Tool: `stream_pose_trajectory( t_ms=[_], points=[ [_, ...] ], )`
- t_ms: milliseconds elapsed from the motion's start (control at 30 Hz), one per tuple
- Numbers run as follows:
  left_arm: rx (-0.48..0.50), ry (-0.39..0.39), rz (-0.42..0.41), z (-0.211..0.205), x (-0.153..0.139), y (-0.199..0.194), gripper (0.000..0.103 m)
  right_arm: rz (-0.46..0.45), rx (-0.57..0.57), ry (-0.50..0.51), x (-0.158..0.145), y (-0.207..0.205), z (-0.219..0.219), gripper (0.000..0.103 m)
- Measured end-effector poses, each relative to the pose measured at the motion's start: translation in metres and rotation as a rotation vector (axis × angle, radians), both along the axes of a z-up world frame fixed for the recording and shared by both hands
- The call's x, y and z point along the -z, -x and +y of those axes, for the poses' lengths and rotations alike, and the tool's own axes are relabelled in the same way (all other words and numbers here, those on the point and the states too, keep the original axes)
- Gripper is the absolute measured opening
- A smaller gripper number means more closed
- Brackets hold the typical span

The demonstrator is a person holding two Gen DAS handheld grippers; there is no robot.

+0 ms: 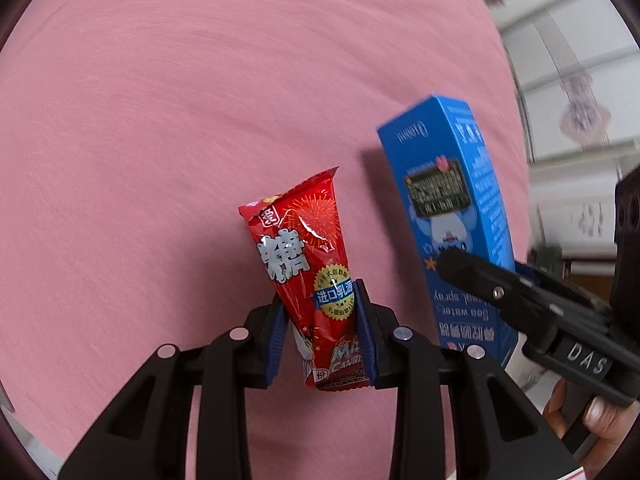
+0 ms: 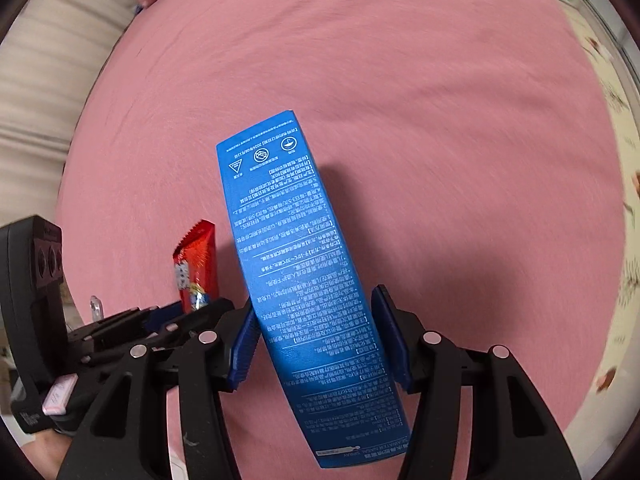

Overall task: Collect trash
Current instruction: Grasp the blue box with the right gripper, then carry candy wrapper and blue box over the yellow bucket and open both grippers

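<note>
The fingers (image 1: 362,316) of the left gripper (image 1: 322,330) are pinching a red candy wrapper (image 1: 310,276) near its lower end, lifting it clear of the pink bedsheet (image 1: 160,120). It is looking light, crinkly and slippery, so a mid-body pinch seems wise; "MILK CANDY" is partly showing. To the right, the right gripper (image 2: 320,340) is clamping a blue carton (image 2: 304,280) across its lower half, also above the sheet; probably stiff, light and crushable, it is reading "Sea water nasal spray".
</note>
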State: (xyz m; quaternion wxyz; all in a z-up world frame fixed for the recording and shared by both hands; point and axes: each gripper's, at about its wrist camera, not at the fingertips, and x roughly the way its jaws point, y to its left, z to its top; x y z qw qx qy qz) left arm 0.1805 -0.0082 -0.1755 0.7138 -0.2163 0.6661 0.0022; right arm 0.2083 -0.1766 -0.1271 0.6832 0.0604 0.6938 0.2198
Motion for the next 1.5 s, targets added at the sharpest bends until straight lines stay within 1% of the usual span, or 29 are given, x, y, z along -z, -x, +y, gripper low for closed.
stream_pose_trajectory(
  t_ms=[167,233,333,433,533,567,600,700,867,1000,1033,1100,1233,1400,1433,1467,1500],
  points=[
    [0.114,0.017,0.006,-0.055,-0.008,0.011,0.032,0.005,0.099,-0.01,-0.009,0.028,-0.051,0.053],
    [0.158,0.023,0.008,-0.077,-0.009,0.022,0.032,0.007,0.145,-0.015,-0.011,0.039,-0.074,0.053],
    [0.224,0.018,0.007,-0.109,-0.013,0.027,0.032,0.012,0.204,-0.019,-0.014,0.049,-0.107,0.053],
    [0.272,0.026,0.013,-0.151,-0.012,0.028,0.032,0.018,0.27,-0.023,-0.015,0.066,-0.139,0.053],
    [0.322,0.027,0.015,-0.177,-0.012,0.036,0.032,0.019,0.337,-0.027,-0.017,0.081,-0.174,0.053],
    [0.348,0.026,0.015,-0.192,-0.013,0.036,0.032,0.019,0.353,-0.028,-0.017,0.085,-0.18,0.053],
    [0.363,0.027,0.015,-0.198,-0.012,0.033,0.032,0.019,0.371,-0.029,-0.016,0.092,-0.181,0.053],
    [0.422,0.028,0.016,-0.231,-0.013,0.034,0.032,0.018,0.43,-0.029,-0.018,0.103,-0.213,0.053],
    [0.519,0.033,0.018,-0.292,-0.009,0.029,0.032,0.016,0.536,-0.026,-0.018,0.116,-0.254,0.053],
    [0.584,0.043,0.027,-0.328,-0.005,0.029,0.032,0.014,0.63,-0.021,-0.014,0.123,-0.309,0.053],
    [0.595,0.049,0.03,-0.339,-0.003,0.026,0.032,0.017,0.662,-0.022,-0.013,0.124,-0.322,0.053],
    [0.612,0.094,0.034,-0.353,0.0,0.023,0.032,0.024,0.71,-0.03,-0.01,0.127,-0.343,0.053],
    [0.638,0.126,0.029,-0.38,0.004,0.011,0.032,0.013,0.799,-0.039,-0.01,0.126,-0.379,0.053],
    [0.65,0.161,0.008,-0.406,0.003,-0.007,0.032,-0.012,0.84,-0.036,-0.011,0.112,-0.408,0.053],
    [0.653,0.18,0.003,-0.41,0.003,-0.011,0.033,-0.017,0.841,-0.036,-0.012,0.109,-0.411,0.053],
    [0.654,0.203,0.002,-0.411,0.002,-0.013,0.038,-0.024,0.845,-0.039,-0.012,0.105,-0.417,0.054],
    [0.652,0.222,0.002,-0.413,0.0,-0.015,0.049,-0.026,0.851,-0.039,-0.013,0.103,-0.421,0.056]
  ],
)
